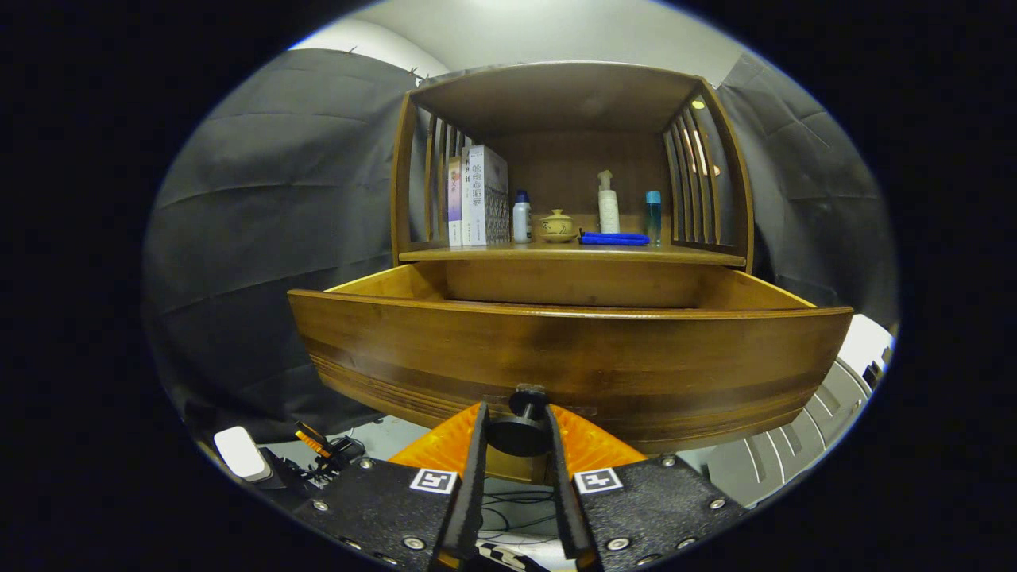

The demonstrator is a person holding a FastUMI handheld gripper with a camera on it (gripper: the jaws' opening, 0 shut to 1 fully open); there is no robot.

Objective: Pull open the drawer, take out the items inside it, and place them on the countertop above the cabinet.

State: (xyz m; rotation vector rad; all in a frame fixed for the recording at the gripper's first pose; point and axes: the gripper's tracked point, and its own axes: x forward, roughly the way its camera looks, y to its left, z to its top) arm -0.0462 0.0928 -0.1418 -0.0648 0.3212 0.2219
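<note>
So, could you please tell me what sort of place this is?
Probably a staged recording booth, not a home: black cloth wall hangs behind a wooden cabinet with books and bottles, while the gripper grips the open drawer's knob.

Black cloth wall (262, 214) behind; white ceiling (548, 32) above, evenly lit; cables (508, 508) on pale floor below.

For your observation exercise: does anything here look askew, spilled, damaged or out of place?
Nothing stands out. The drawer is pulled out level, the gripper is shut on its knob, and the bottles and books stand upright on the countertop.
</note>
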